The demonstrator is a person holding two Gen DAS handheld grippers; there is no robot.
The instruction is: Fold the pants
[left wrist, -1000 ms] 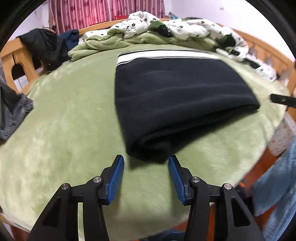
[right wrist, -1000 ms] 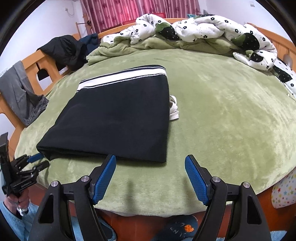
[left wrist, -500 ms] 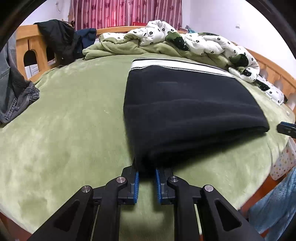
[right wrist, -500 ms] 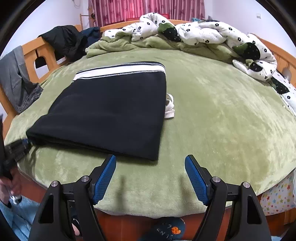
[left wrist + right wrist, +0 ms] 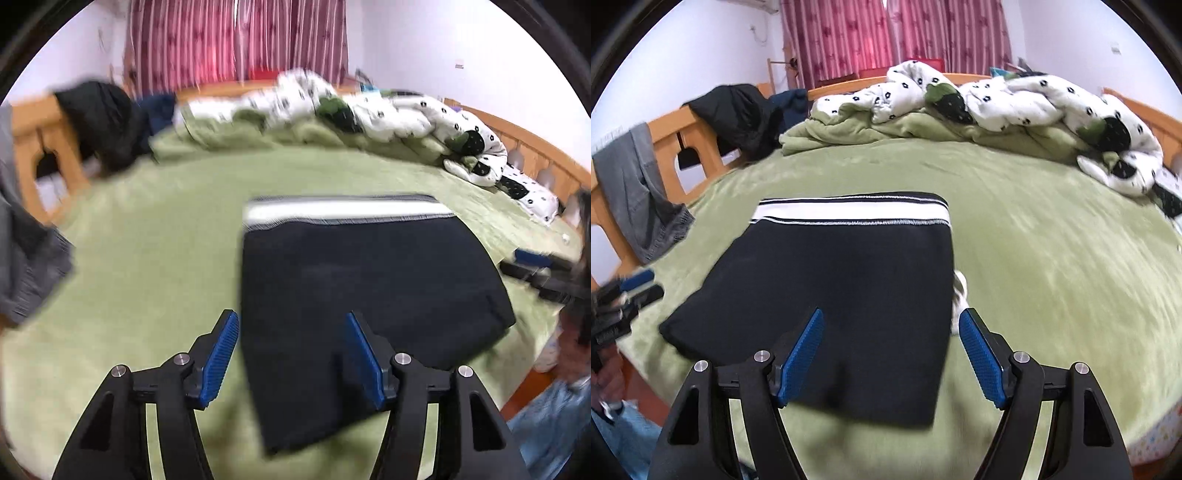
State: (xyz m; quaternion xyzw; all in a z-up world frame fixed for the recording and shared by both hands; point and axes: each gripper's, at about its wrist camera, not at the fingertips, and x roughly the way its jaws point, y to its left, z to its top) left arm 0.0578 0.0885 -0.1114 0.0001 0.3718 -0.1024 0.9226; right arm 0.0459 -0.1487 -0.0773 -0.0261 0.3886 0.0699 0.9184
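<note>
The black pants (image 5: 369,288) lie folded into a flat rectangle on the green bedspread (image 5: 147,266), white striped waistband at the far end. My left gripper (image 5: 291,354) is open and empty, hovering above the pants' near left corner. In the right wrist view the pants (image 5: 842,295) lie in the middle, and my right gripper (image 5: 890,358) is open and empty above their near right part. A white drawstring (image 5: 960,291) pokes out at the pants' right edge. The left gripper (image 5: 628,291) shows at the left edge of that view.
A rumpled white and green spotted quilt (image 5: 997,103) lies along the far side. The wooden bed rail (image 5: 694,140) at the left carries a black jacket (image 5: 738,114) and grey clothes (image 5: 639,192). The bed's near edge is just below my grippers.
My left gripper was shut on the pants' near left corner half a second ago; now it is open and raised above them. My right gripper has moved left over the pants, staying open.
</note>
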